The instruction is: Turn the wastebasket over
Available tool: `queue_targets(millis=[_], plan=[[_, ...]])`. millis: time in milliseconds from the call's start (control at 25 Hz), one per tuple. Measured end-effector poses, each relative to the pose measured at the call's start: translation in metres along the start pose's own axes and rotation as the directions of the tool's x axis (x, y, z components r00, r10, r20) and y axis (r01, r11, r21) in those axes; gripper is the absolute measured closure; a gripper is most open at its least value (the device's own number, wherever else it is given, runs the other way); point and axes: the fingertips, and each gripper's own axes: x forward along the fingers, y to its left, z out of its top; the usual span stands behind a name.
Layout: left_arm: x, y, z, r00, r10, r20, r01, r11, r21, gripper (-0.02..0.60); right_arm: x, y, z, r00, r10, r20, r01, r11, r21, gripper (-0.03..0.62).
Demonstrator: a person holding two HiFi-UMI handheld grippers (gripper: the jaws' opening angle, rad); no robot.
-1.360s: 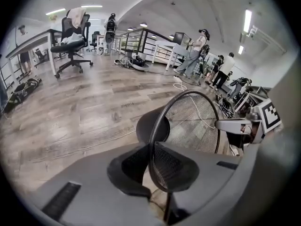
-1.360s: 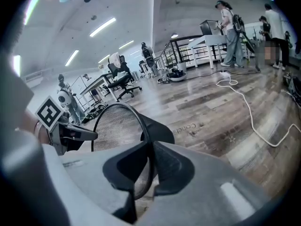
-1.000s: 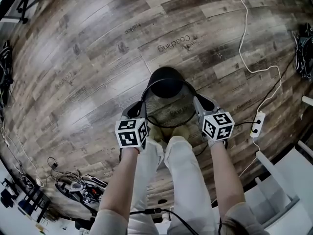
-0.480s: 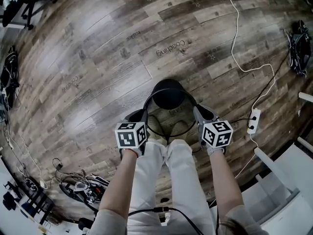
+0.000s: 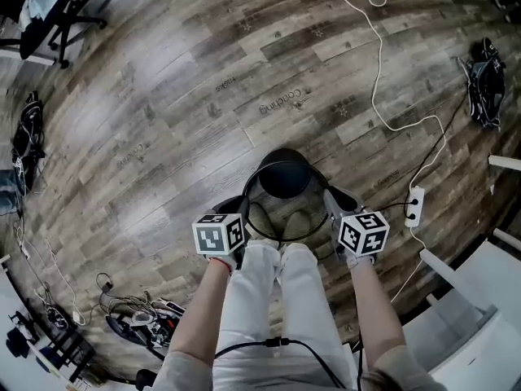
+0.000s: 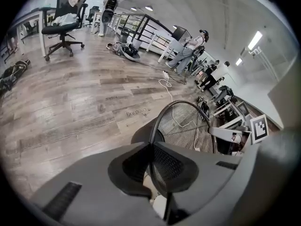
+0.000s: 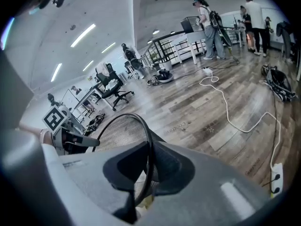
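The black wire-mesh wastebasket (image 5: 283, 192) hangs above the wood floor between my two grippers, tilted with its dark solid base away from me and its open rim toward me. On the rim's left side my left gripper (image 5: 234, 206) is shut on the basket's thin rim wire (image 6: 153, 142). My right gripper (image 5: 336, 199) is shut on the rim's right side (image 7: 149, 157). In each gripper view the mesh wall (image 6: 186, 126) (image 7: 120, 131) rises just beyond the jaws, with the other gripper behind it.
My legs in pale trousers (image 5: 273, 300) stand right under the basket. A white cable runs to a power strip (image 5: 413, 206) on the right. White furniture (image 5: 480, 300) is at lower right, tangled cables (image 5: 134, 320) at lower left, an office chair (image 5: 69, 6) far left.
Both grippers have risen together with the wastebasket held between them. The floor now looks farther off and more of the room shows.
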Motion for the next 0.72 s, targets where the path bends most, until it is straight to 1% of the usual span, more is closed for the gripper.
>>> queue_targets(millis=[280, 440, 720], plan=[[-0.048, -0.031, 0.014, 0.999, -0.04, 0.001, 0.04, 0.999, 0.009, 0.56, -0.048, 0.023, 0.028, 0.999, 0.007, 0.049, -0.008, 1.0, 0.024, 0.56], [-0.076, -0.045, 0.023, 0.998, -0.06, 0.008, 0.06, 0.998, 0.015, 0.56, -0.075, 0.039, 0.043, 0.996, 0.025, 0.086, -0.029, 0.998, 0.047, 0.559], [-0.138, -0.073, 0.04, 0.996, -0.077, 0.035, 0.077, 0.997, -0.01, 0.56, -0.124, 0.073, 0.081, 0.988, 0.065, 0.139, -0.069, 0.997, 0.029, 0.56]])
